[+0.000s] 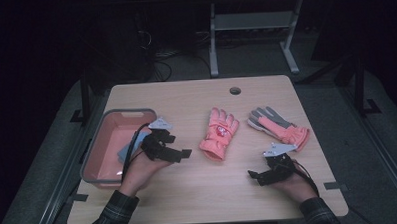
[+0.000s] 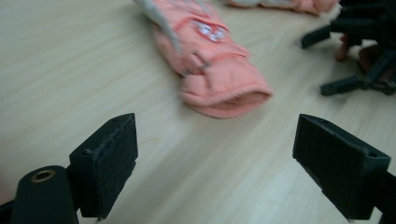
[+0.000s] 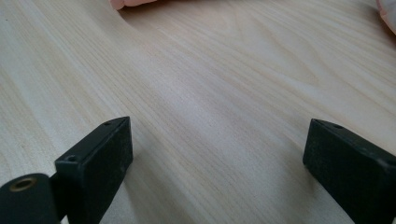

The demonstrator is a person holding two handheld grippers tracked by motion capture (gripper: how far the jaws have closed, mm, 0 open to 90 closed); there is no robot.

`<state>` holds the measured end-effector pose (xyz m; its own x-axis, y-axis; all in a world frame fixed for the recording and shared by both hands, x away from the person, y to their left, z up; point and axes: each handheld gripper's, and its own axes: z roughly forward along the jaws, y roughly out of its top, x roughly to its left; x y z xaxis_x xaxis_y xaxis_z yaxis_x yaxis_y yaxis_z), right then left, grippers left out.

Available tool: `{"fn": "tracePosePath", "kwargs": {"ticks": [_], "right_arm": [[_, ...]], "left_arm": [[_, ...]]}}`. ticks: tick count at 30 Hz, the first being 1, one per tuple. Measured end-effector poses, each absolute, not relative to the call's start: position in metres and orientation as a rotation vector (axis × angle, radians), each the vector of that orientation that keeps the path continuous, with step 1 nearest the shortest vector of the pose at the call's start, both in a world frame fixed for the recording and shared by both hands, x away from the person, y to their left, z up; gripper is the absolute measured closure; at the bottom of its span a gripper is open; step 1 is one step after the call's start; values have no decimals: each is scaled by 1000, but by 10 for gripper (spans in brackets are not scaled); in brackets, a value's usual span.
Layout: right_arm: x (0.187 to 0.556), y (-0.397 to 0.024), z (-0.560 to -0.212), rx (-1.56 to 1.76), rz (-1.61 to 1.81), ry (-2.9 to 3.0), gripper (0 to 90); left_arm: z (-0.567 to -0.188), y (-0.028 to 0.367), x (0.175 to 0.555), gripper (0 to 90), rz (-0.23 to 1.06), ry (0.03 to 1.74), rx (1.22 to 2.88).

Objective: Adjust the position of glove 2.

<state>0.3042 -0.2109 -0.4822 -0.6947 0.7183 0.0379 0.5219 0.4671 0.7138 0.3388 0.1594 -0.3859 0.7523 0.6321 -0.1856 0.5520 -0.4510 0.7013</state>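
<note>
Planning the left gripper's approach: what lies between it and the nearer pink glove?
Nothing: only bare table lies between the open left gripper and the pink glove. The left gripper view shows it, and the high view agrees.

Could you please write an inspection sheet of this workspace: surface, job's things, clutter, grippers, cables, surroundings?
Surface: light wooden table with a round hole near the far edge.
Job's things: pink glove flat at centre, cuff toward the person; pink and grey glove flat to its right; pink bin at the left edge.
Clutter: a bluish sheet inside the bin.
Grippers: left gripper open, aimed at the pink glove; right gripper open, low over bare wood.
Cables: black cable trailing from the left gripper.
Surroundings: dark floor, grey table frame behind.
</note>
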Motion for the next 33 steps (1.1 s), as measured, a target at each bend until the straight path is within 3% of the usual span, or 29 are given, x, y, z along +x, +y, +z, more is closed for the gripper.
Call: {"fn": "tracePosePath", "kwargs": {"ticks": [9, 18, 27, 33], "right_arm": [[304, -211, -482, 1060, 1054, 2452, 85], [303, -211, -477, 1062, 1052, 2464, 249], [303, -210, -468, 1072, 1086, 2494, 583], [302, -210, -463, 1074, 1105, 2497, 754]], "left_arm": [[-412, 130, 322, 135, 113, 818, 2235], [-438, 132, 307, 134, 144, 780, 2248], [-462, 135, 301, 131, 195, 776, 2303], [-469, 137, 296, 123, 216, 752, 2306]]}}
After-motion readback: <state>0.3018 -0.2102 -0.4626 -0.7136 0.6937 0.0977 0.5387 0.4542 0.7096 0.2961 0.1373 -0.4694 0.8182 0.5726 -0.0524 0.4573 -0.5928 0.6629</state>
